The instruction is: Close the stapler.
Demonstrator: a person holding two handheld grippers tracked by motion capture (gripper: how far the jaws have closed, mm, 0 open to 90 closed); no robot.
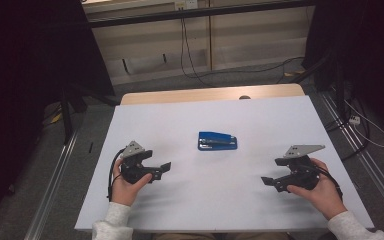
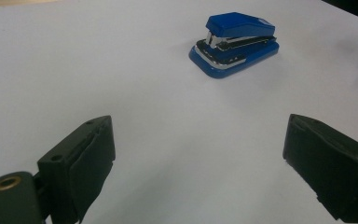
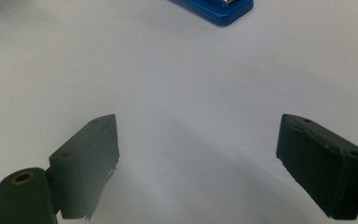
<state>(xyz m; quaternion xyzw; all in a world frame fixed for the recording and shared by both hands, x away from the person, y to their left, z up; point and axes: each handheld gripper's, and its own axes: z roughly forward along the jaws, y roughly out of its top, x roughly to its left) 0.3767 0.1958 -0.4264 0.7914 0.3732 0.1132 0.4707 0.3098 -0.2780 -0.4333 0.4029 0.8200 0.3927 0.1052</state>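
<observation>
Stapler count: one, blue, lying flat on the white table, roughly at its centre and a bit toward the far side. Closed, long axis running left-right in the high view. Nothing touches it.

Grippers: two, one per hand. Left gripper sits at the near left of the table, held in the left hand, jaws pointing right toward the middle. Right gripper sits at the near right, held in the right hand, jaws pointing left. Both are well apart from the stapler, which lies between them and farther from the person.

Left gripper view: its two black jaws stand wide apart, nothing between them but bare table. Stapler shows ahead, upper right of centre, chrome metal visible under the blue top, wider base end facing the camera.

Right gripper view: two black jaws also spread wide, nothing held. One end of the stapler pokes in at the top edge, rest cut off.

Each gripper has one grey three-cornered plate on top and one black cable trailing back by the wrist. Two white sleeves enter at the bottom of the high view.

One bare strip of wood shows along the table's far edge.
</observation>
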